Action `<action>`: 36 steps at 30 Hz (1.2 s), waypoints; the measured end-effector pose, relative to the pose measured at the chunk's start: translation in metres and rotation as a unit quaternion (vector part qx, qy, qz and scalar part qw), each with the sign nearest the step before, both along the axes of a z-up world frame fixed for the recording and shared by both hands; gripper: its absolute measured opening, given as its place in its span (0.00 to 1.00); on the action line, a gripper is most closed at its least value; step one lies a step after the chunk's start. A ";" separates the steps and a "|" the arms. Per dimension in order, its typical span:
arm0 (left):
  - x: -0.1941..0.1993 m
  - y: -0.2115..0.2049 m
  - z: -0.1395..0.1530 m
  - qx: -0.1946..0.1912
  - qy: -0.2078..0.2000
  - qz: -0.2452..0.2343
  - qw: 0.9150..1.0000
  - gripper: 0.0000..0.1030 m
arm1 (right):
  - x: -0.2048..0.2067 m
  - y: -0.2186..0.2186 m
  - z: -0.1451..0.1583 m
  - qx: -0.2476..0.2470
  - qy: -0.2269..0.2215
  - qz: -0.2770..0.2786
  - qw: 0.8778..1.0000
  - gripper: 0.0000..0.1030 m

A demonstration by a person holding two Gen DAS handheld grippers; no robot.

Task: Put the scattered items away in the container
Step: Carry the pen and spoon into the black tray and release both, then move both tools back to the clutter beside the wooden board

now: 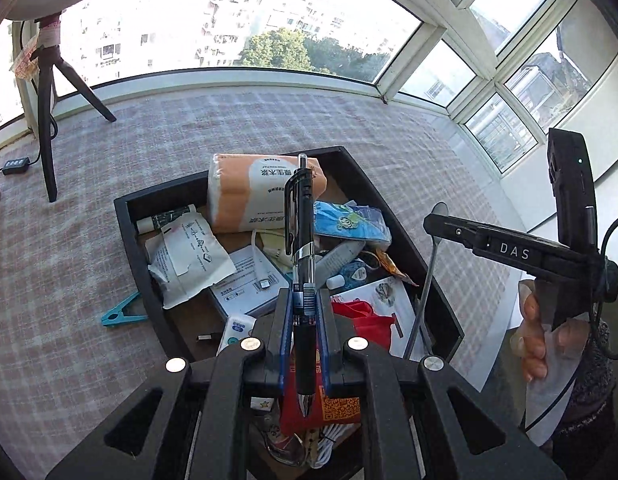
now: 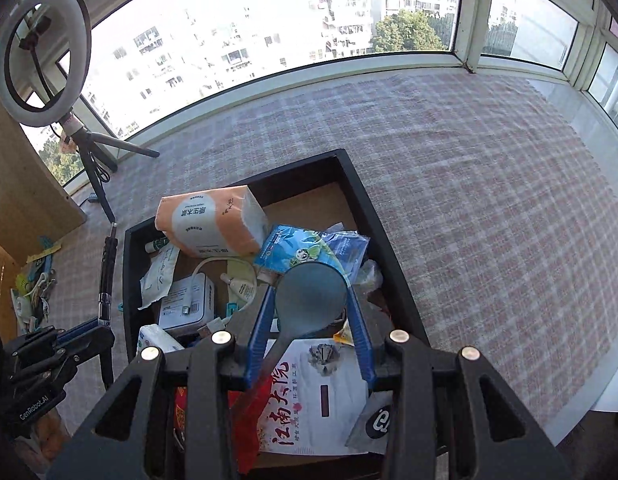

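Pen (image 1: pixel 302 248) sat clamped in your left gripper (image 1: pixel 305 320), jaws narrow, pads on the lower barrel near the label, clicker end pointing away over the tray (image 1: pixel 127 216). Light, stiff, smooth plastic; my read was that it would pivot in the pads if you gripped it off-centre, so mid-barrel was the right hold. Your right gripper (image 2: pixel 311 320) held a grey spoon (image 2: pixel 311 300), jaws about half spread, blue pads touching the bowl's rim on both sides, handle running back under the fingers. Rigid and light, but a round bowl is a slippery hold; I judged the neck or handle safer.

Both items hung above the black tray, which stood on the checked cloth (image 1: pixel 69 240) and was already crowded: orange tissue pack (image 1: pixel 253 192) at the far end, blue pocket-tissue packet (image 1: pixel 349 220), white paper sachet (image 1: pixel 189 256), white boxed gadget (image 1: pixel 249 280), small white bottle (image 1: pixel 341 256), printed white card (image 2: pixel 321 392) and red envelope (image 1: pixel 363 320) at the near end. A teal clip (image 1: pixel 121 312) lay outside, just beside the tray's left wall. Free floor looked scarce; you'd have been dropping onto the pile.
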State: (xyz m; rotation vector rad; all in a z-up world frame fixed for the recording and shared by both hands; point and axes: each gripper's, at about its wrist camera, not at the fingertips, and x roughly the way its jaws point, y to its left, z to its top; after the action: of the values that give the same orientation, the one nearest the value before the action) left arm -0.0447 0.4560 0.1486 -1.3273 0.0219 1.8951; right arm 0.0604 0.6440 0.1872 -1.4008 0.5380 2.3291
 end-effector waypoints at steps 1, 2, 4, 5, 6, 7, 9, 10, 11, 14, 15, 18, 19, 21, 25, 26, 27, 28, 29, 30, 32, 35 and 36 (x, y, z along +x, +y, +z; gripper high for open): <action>0.003 0.007 0.001 -0.008 0.005 -0.010 1.000 0.19 | 0.001 0.001 0.000 0.003 -0.002 0.003 1.000 0.37; 0.006 0.012 0.002 -0.017 0.014 -0.014 1.000 0.39 | 0.001 0.002 0.000 0.008 -0.004 -0.002 1.000 0.46; 0.010 0.014 0.006 -0.015 0.033 -0.011 0.999 0.46 | 0.004 0.003 0.002 0.010 0.010 -0.013 1.000 0.55; 0.011 0.014 0.006 -0.018 0.037 -0.012 0.999 0.46 | 0.006 0.003 0.004 0.008 0.018 -0.016 1.000 0.55; 0.011 0.013 0.005 -0.021 0.036 -0.015 0.999 0.45 | 0.006 0.003 0.006 0.007 0.022 -0.018 1.000 0.55; 0.011 0.011 0.003 -0.024 0.036 -0.015 0.999 0.45 | 0.006 0.001 0.007 0.007 0.025 -0.016 1.000 0.55; 0.011 0.004 0.002 -0.028 0.040 -0.007 0.999 0.45 | 0.003 -0.002 0.008 0.007 0.028 -0.011 1.000 0.55; 0.009 0.000 0.001 -0.027 0.039 -0.002 0.999 0.44 | 0.001 -0.005 0.009 0.007 0.029 -0.008 1.000 0.55; 0.008 -0.005 0.001 -0.027 0.037 0.002 0.999 0.42 | 0.000 -0.008 0.009 0.005 0.032 -0.005 0.999 0.55; 0.005 -0.023 0.000 -0.032 0.043 0.019 0.998 0.41 | -0.006 -0.019 0.010 0.001 0.038 0.009 0.999 0.55; 0.004 -0.029 0.001 -0.034 0.045 0.024 0.998 0.41 | -0.009 -0.024 0.010 0.001 0.039 0.016 0.999 0.55; -0.002 -0.052 0.000 -0.037 0.048 0.047 0.997 0.41 | -0.019 -0.040 0.008 0.003 0.039 0.037 0.999 0.55; -0.004 -0.061 0.000 -0.039 0.048 0.055 0.997 0.41 | -0.022 -0.046 0.008 0.003 0.040 0.044 0.998 0.55; -0.009 -0.079 -0.001 -0.040 0.047 0.075 0.995 0.41 | -0.030 -0.058 0.006 0.000 0.041 0.058 0.997 0.55; -0.016 -0.124 -0.003 -0.043 0.049 0.120 0.991 0.41 | -0.046 -0.088 0.004 0.003 0.042 0.092 0.995 0.55; -0.018 -0.136 -0.003 -0.044 0.049 0.131 0.989 0.41 | -0.050 -0.097 0.004 0.001 0.041 0.102 0.994 0.55; -0.019 -0.148 -0.004 -0.047 0.050 0.141 0.988 0.41 | -0.055 -0.106 0.003 -0.003 0.040 0.111 0.993 0.55; -0.020 -0.161 -0.004 -0.050 0.050 0.153 0.986 0.41 | -0.060 -0.115 0.002 -0.006 0.040 0.121 0.992 0.55; -0.021 -0.175 -0.005 -0.051 0.049 0.165 0.984 0.41 | -0.065 -0.126 0.002 -0.008 0.040 0.131 0.991 0.55; -0.023 -0.190 -0.006 -0.052 0.047 0.178 0.982 0.41 | -0.070 -0.139 0.001 -0.010 0.039 0.142 0.989 0.55; -0.028 -0.223 -0.007 -0.054 0.042 0.205 0.976 0.41 | -0.082 -0.165 0.000 -0.015 0.037 0.166 0.985 0.55; -0.033 -0.272 -0.008 -0.060 0.038 0.240 0.968 0.41 | -0.102 -0.210 0.000 -0.022 0.038 0.203 0.978 0.55; -0.035 -0.287 -0.007 -0.061 0.037 0.250 0.966 0.41 | -0.110 -0.226 0.000 -0.023 0.040 0.215 0.975 0.55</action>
State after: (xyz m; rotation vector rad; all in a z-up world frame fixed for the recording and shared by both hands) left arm -0.0796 0.1687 0.1414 -1.4387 -0.1760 2.3987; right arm -0.0492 0.4182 0.1877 -1.5798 0.3354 2.7343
